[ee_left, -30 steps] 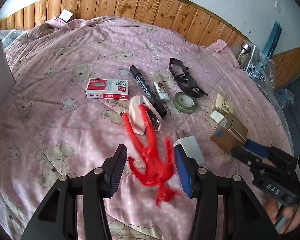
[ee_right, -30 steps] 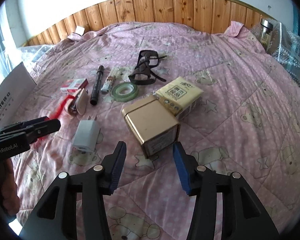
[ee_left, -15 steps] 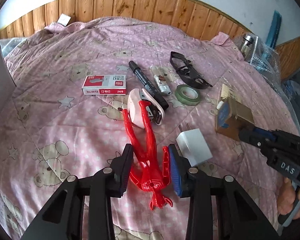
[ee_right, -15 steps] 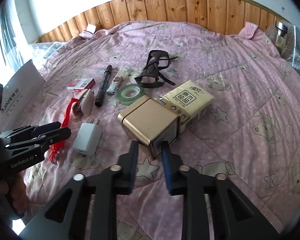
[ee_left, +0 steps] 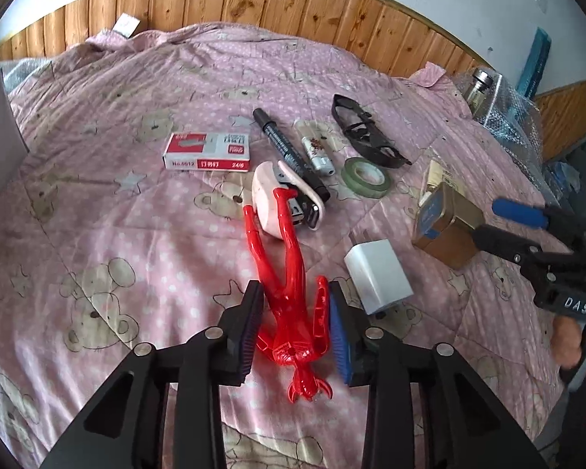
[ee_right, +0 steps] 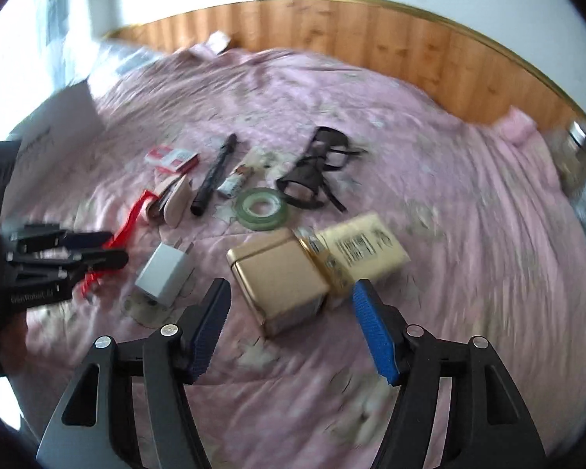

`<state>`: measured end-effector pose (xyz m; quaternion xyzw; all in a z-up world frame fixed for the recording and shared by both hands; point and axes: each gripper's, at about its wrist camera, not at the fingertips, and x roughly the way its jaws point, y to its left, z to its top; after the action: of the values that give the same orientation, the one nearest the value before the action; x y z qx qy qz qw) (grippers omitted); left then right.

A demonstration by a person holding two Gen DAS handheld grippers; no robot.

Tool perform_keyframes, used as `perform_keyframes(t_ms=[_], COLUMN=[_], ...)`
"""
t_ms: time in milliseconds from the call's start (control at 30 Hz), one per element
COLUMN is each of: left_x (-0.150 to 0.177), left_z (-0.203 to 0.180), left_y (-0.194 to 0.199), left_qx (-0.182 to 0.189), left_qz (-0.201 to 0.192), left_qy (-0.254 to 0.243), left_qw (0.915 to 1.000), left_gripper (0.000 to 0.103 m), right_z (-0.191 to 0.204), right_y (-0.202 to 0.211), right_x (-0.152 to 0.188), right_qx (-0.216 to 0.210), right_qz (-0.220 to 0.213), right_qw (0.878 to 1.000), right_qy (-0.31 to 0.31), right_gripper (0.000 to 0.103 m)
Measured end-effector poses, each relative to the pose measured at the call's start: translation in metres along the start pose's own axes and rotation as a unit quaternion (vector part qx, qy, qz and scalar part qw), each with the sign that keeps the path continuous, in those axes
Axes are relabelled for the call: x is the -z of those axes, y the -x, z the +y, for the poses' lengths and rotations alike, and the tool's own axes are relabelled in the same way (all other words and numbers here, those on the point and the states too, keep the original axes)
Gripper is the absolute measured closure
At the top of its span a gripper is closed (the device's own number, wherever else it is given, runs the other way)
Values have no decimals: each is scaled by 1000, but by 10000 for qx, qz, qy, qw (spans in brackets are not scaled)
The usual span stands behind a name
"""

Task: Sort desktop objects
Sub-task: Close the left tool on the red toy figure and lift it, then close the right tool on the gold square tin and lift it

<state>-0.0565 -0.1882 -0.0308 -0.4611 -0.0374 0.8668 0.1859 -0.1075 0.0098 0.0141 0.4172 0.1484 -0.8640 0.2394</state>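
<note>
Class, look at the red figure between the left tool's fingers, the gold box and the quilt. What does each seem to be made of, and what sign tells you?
Red figure: probably hard moulded plastic; glossy highlights.
Gold box: looks like metal tin; brushed golden sheen, rolled edges.
Quilt: soft printed fabric; stitched seams, wrinkles.

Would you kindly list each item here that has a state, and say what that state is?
left gripper: closing around the red figure, contact unclear
red figure: lying flat, legs over the stapler
stapler: on its side
right gripper: open, gold tin ahead
gold tin: lid shut
glasses: folded
marker: capped
</note>
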Motion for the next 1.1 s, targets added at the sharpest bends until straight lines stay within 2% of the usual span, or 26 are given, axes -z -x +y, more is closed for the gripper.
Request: perform_keyframes(t_ms=[100, 133, 167, 267, 467, 533, 600, 733, 900, 967, 1033, 1100], left_x=[-2, -3, -3, -5, -4, -4, -4, -5, -4, -5, -5, -4], left_z=[2, 3, 3, 2, 1, 1, 2, 0, -1, -1, -1, -2], left_y=[-1, -2, -2, -3, 2, 7, 15, 28, 26, 18, 8, -2], left_qx=[-3, -4, -6, -59, -54, 0, 92, 88, -38, -148, -249, -199], left_qz=[-17, -19, -19, -41, -168, -201, -250, -309, -226, -108, -25, 91], left_qy=[84, 112, 127, 102, 54, 66, 98, 23, 22, 59, 153, 236], left_qw=[10000, 9999, 9999, 9999, 9998, 9998, 9996, 9995, 9997, 9998, 9996, 9995], left_gripper=[67, 67, 67, 67, 73, 81, 84, 85, 85, 78, 56, 51], right_z=[-2, -3, -3, -2, -7, -6, -5, -1, 8, 11, 12, 12], right_y=[-19, -23, -27, -26, -19, -15, -10, -6, -1, -1, -1, -1], right_x=[-6, -7, -7, -5, 7, 10, 13, 16, 18, 18, 19, 20], right_qx=[-290, -370, -456, -508, -554, -557, -570, -627, -589, -546, -529, -532], right_qz=[299, 375, 456, 489, 315, 257, 200, 132, 80, 56, 50, 40], right_qw=[9981, 9972, 9962, 9955, 9979, 9981, 9979, 9969, 9964, 9965, 9962, 9960], right_qy=[451, 538, 577, 627, 69, -85, -230, -465, -606, -631, -686, -721], right_gripper=[36, 40, 46, 47, 47, 47, 47, 48, 48, 49, 48, 48])
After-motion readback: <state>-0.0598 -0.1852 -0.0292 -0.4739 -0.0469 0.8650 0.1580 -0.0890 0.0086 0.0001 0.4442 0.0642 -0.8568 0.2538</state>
